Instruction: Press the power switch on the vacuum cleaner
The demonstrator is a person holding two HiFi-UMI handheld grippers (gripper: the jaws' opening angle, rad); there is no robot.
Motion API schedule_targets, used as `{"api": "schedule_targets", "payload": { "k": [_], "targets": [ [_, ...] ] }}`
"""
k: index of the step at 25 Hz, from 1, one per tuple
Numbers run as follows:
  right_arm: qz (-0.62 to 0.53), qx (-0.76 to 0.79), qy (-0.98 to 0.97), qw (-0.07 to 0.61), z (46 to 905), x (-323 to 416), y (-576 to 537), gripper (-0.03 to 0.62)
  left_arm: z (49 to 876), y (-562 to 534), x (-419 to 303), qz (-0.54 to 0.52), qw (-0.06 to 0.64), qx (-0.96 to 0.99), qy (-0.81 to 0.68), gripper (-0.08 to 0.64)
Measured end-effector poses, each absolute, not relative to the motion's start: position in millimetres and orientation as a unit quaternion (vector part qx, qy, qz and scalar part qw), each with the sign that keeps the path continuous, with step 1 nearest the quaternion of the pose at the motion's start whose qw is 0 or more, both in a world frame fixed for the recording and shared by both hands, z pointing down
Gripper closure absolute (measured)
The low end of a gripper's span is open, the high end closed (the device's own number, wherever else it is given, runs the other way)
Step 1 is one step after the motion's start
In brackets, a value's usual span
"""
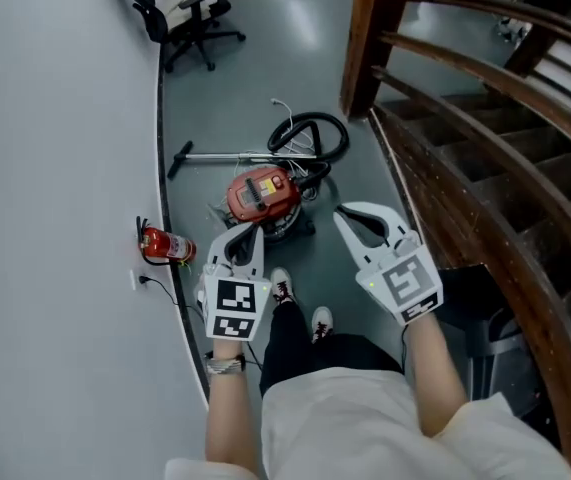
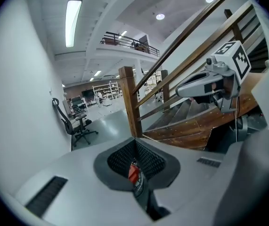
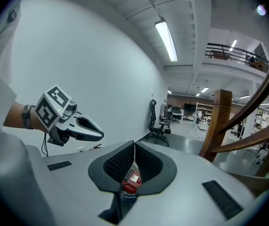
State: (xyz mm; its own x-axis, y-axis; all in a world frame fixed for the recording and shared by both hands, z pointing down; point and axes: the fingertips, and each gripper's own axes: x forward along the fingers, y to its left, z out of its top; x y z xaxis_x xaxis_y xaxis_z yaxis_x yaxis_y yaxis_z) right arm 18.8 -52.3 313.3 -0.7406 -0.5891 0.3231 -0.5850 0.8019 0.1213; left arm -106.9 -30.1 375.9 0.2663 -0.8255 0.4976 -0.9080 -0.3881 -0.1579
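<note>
Below and ahead of the closed, empty left gripper and right gripper, the rigid, heavy-looking vacuum cleaner needs a tip-press on its switch, probably top-mounted.

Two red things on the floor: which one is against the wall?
The fire extinguisher, at the foot of the white wall; the red vacuum cleaner sits mid-floor with its hose.

I'm looking along a curved white wall. A red fire extinguisher sits right at its foot. A black office chair stands near the wall's far end. Across the grey floor from the wall, well apart from it, rises a wooden staircase.
</note>
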Motion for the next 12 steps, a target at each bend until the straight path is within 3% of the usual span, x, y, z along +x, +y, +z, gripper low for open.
{"api": "schedule_targets", "payload": {
  "k": [12],
  "targets": [
    [-0.075, 0.310, -0.935, 0.158, 220.0, 27.9, -26.9, 0.561, 271.3, -6.6, -101.5, 0.220, 0.019, 0.793, -0.568, 0.558]
  ]
}}
